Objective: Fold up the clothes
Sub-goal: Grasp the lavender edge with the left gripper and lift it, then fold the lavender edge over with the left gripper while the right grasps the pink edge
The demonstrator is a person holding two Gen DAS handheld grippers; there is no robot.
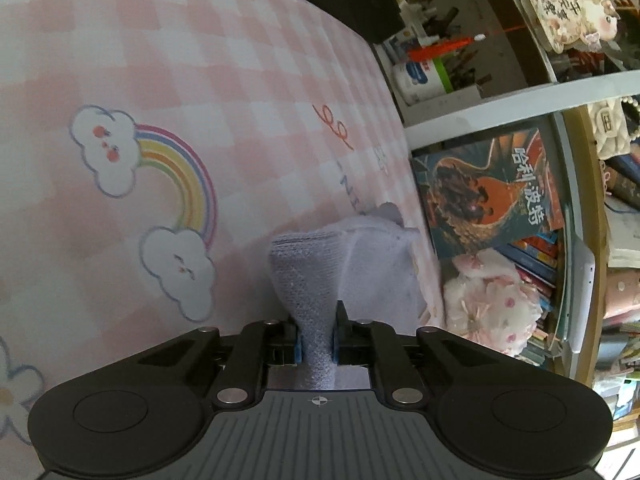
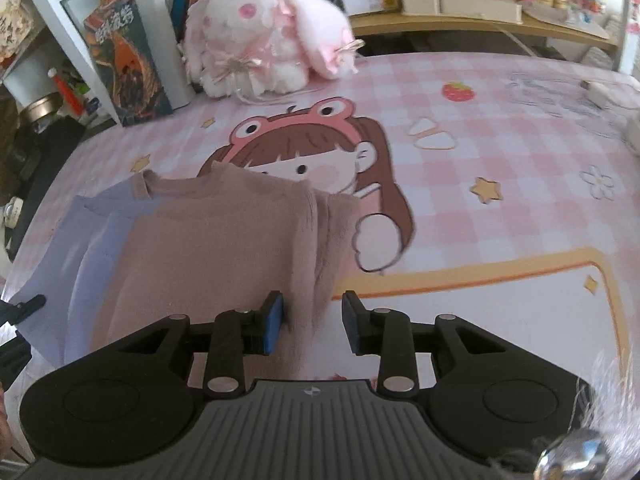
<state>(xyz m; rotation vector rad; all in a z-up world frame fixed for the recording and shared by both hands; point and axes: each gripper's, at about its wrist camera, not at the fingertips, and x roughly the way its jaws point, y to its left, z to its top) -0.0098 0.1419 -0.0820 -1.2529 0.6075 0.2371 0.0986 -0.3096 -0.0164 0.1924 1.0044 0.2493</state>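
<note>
A knit top, lavender on one side and dusty pink on the other, lies on a pink checked table mat (image 2: 500,152). In the right wrist view the pink part (image 2: 224,240) lies flat with the lavender part (image 2: 80,248) at its left. My right gripper (image 2: 314,320) is open, its fingers on either side of a raised fold at the pink part's right edge. My left gripper (image 1: 316,336) is shut on a bunched lavender fold (image 1: 316,280) near the mat's right edge.
A pink-and-white plush toy (image 2: 256,40) and a dark illustrated book (image 2: 128,60) stand at the mat's far edge. Shelves (image 1: 520,96) packed with books and jars run beside the mat. The plush (image 1: 492,308) sits close to the left gripper's fabric.
</note>
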